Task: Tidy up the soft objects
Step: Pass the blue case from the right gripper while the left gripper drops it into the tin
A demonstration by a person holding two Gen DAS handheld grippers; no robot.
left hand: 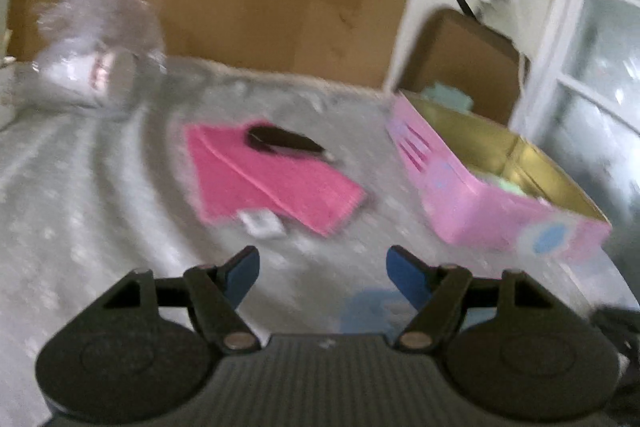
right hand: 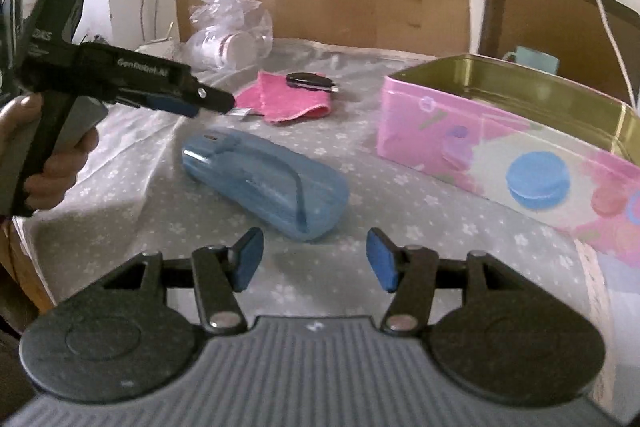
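Lining up on the pink cloth (left hand: pixel 272 183), both jaws spread, empty.
Next I must clear the key fob (left hand: pixel 286 141) resting on it, then drop it in the pink tin (left hand: pixel 472 195).

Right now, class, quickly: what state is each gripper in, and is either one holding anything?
Left gripper: jaws open, nothing between them, aimed toward the pink cloth.
Right gripper: jaws open, empty, above the blue glasses case.

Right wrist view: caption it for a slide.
Open right tongs hover over a blue case; left tongs reach the pink cloth beside the pink tin.
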